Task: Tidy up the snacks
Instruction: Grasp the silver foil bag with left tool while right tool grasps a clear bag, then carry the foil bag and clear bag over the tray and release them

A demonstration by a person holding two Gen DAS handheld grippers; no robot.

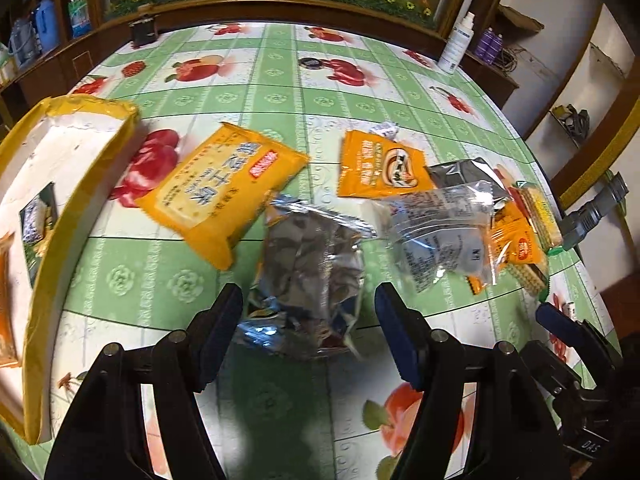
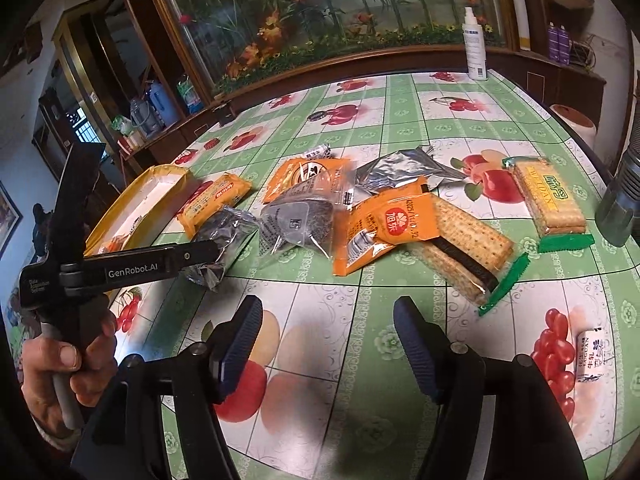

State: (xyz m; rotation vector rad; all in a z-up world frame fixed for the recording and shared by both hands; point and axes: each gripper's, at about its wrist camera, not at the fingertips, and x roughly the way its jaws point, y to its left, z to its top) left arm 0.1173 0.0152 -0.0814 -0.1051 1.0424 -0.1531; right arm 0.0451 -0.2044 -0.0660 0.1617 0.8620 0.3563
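Silver foil snack packet: lengthwise between parted, unclenched left gripper jaws; right gripper released, farther.

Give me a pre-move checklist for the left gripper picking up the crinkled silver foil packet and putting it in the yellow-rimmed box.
1. Left gripper jaws open: ok.
2. Crinkled silver foil packet lies between the jaws: ok, pads not pressing yet.
3. Packet free of neighbours: not ok, its top edge seems to touch the yellow biscuit pack.
4. Yellow-rimmed white box has room: ok, much bare floor shows.
5. Right gripper empty and clear: ok, open over bare tablecloth.
6. Packet sealed: cannot tell.
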